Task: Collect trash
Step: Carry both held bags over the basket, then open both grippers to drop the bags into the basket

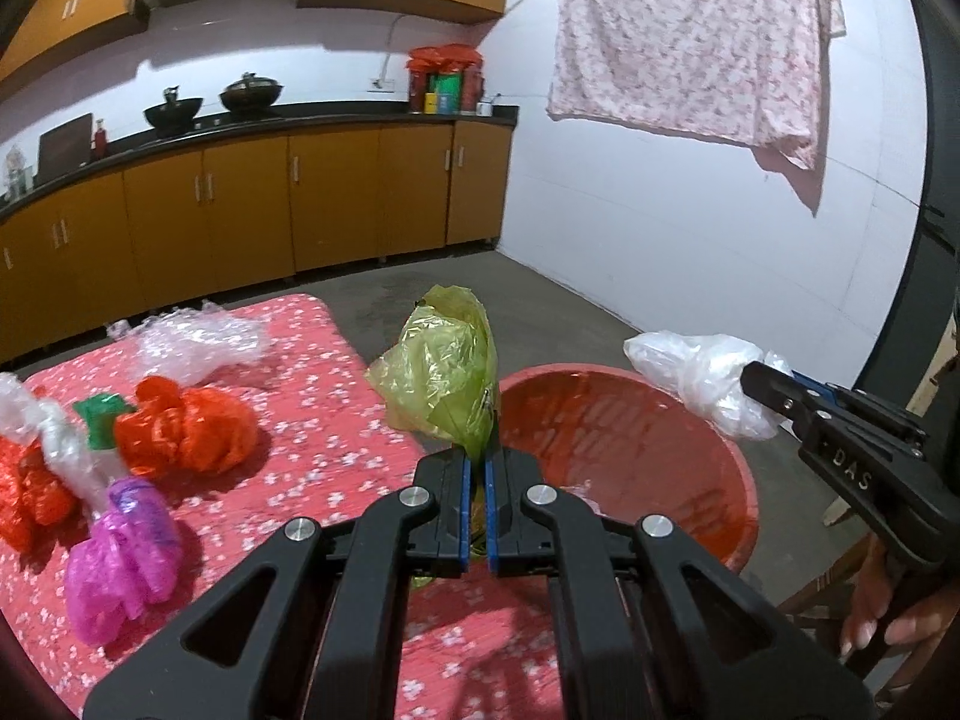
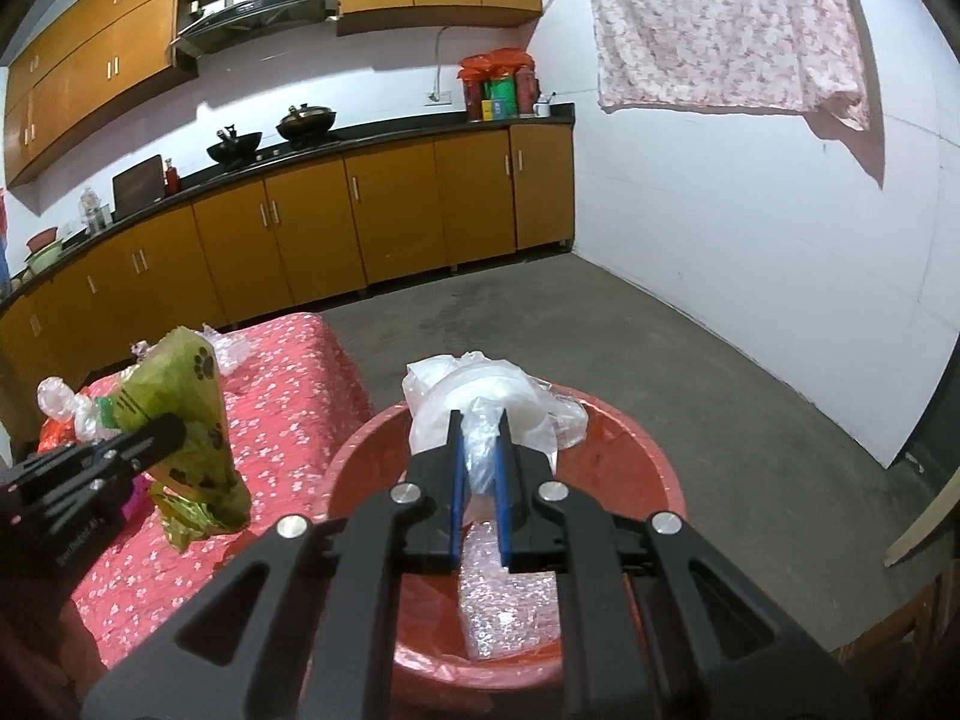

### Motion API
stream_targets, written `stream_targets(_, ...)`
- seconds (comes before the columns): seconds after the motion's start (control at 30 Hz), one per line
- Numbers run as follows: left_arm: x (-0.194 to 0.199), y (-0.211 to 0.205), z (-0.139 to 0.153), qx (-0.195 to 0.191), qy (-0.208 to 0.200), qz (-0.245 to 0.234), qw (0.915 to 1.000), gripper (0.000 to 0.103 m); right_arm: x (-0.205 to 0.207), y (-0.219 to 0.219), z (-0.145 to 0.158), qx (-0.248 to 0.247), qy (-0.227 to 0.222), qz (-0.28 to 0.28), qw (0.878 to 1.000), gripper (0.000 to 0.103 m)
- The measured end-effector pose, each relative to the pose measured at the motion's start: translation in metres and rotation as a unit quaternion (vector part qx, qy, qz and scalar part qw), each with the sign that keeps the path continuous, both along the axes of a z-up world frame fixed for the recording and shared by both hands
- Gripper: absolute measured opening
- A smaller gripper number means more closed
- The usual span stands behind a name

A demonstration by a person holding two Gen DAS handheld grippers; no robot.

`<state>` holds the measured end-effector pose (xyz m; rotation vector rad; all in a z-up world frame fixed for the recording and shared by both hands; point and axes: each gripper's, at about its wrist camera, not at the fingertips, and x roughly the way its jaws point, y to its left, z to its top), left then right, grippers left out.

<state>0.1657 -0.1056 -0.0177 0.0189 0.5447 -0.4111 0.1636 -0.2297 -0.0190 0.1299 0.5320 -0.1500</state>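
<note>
Trash is in both grippers at once. The left gripper (image 1: 477, 468) is clamped on a green bag (image 1: 441, 381), pinching only its lower tail, so most of the bag stands above the jaws at the table edge beside the red basin (image 1: 708, 516). The right gripper (image 2: 480, 450) is clamped on a clear bag (image 2: 480, 396), held over the basin with bubble wrap (image 2: 510, 594) lying in the basin beneath it.

Judging from the thin pinch on the green bag, it could slip or flop sideways. If it is let go before it is over the rim, it would land on the table (image 1: 336, 396) or the floor (image 1: 558, 312). The clear bag is light and bulky, so a release from this height might let it drift past the basin's far rim. The two grippers are near each other, so they could bump if both go for the basin together.

Both grippers point forward and somewhat downward. The left is at the table's corner, and the right comes in from the side, with a hand (image 1: 888, 618) on its handle.

Farther left on the table more trash waits: a red bag (image 1: 186, 426), a pink bag (image 1: 123, 558), and clear wrap (image 1: 198, 342) near the far edge. Beyond are the floor, cabinets (image 1: 252, 210), and a cloth (image 1: 696, 36) hanging on the wall.
</note>
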Motion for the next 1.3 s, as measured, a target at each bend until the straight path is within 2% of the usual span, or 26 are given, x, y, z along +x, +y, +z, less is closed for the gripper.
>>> stream_targets(0.53,0.018,-0.051,-0.012,0.011,0.01,-0.056,0.9983,0.003,0.01,-0.029,-0.01,0.019,0.003,-0.03,0.999,0.01)
stream_targets(1.3,0.034,-0.086,-0.026,0.025,0.025,-0.088,0.9955,0.003,0.019,-0.041,-0.02,0.051,-0.004,-0.031,0.998,0.01)
